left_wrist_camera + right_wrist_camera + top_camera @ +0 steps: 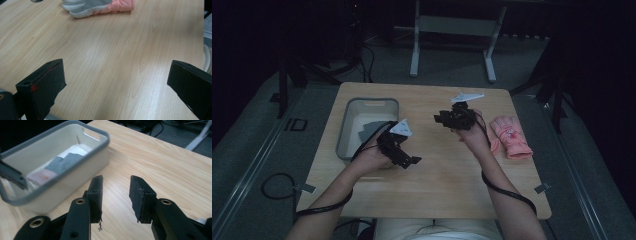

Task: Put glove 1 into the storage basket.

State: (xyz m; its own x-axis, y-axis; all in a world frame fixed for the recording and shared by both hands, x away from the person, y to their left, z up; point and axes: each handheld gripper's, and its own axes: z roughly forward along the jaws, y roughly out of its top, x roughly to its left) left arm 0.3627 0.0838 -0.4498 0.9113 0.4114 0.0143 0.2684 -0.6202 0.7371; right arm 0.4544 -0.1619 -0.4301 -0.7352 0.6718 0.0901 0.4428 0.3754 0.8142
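Both grippers (412, 161) (439, 119) raised, empty

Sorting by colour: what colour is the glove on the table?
The glove is pink with a grey-and-white palm side; the left gripper view shows it best.

L gripper (113, 82) jaws wide apart, nothing btwn — pink glove (100, 6) far off on wood table (112, 45).

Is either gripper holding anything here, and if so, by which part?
Nothing is held. The left gripper has its jaws wide over bare table; the right gripper has an empty gap.
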